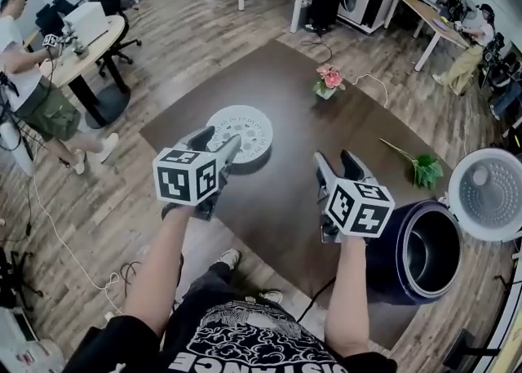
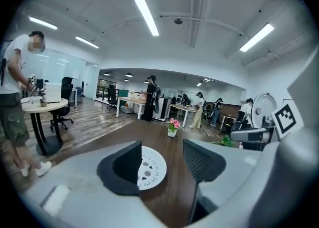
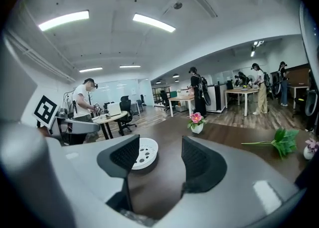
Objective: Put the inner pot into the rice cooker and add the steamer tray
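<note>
**Brown table, open cooker, two empty claws**

Dark brown wood made up the table (image 1: 294, 200), which filled the middle of the head view. At its right near corner stood the dark blue rice cooker (image 1: 390, 269), mouth upward. Grey metal showed inside, though whether that was the inner pot could not be told. Its lid (image 1: 488, 193) was swung back to the right, with the perforated white underside facing up.

The steamer tray (image 1: 241, 131), a white disc dotted with holes, lay flat on the table's left side, well apart from the cooker.

The left gripper (image 1: 218, 144) hovered just short of the tray, jaws spread wide and gripping nothing. Its own view showed the tray on the table beyond the gap. The right gripper (image 1: 337, 163) hung over bare wood between tray and cooker, likewise wide apart and empty.

A green leafy sprig (image 1: 423, 170) lay beyond the cooker. Pink flowers in a small pot (image 1: 329, 82) stood near the far edge.
</note>
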The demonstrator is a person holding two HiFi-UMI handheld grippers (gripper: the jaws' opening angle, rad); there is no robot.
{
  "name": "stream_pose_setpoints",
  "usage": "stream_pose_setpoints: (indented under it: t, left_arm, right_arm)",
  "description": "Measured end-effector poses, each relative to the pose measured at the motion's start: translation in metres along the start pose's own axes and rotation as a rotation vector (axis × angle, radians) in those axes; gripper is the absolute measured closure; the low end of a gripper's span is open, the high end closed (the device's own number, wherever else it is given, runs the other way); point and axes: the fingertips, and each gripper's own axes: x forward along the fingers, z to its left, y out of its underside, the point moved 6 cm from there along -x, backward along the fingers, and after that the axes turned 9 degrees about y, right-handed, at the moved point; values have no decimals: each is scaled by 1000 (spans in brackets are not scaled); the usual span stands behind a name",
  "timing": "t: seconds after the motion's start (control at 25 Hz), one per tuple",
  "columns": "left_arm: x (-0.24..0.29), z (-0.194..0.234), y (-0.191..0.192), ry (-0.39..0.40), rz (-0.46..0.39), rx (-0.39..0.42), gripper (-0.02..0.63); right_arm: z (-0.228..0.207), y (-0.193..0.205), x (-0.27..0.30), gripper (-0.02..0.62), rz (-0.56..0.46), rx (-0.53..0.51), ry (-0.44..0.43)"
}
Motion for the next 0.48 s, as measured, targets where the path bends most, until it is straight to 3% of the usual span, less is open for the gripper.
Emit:
stream_pose_setpoints:
  t: [0.24, 0.48]
  left_arm:
    - [-32, 40, 24, -53, 28, -52, 345]
    - [-29, 69, 39, -26, 71, -87, 345]
  right_arm:
    - [43, 32, 31, 328, 70, 71, -99]
    - [71, 53, 54, 328, 121, 134, -120]
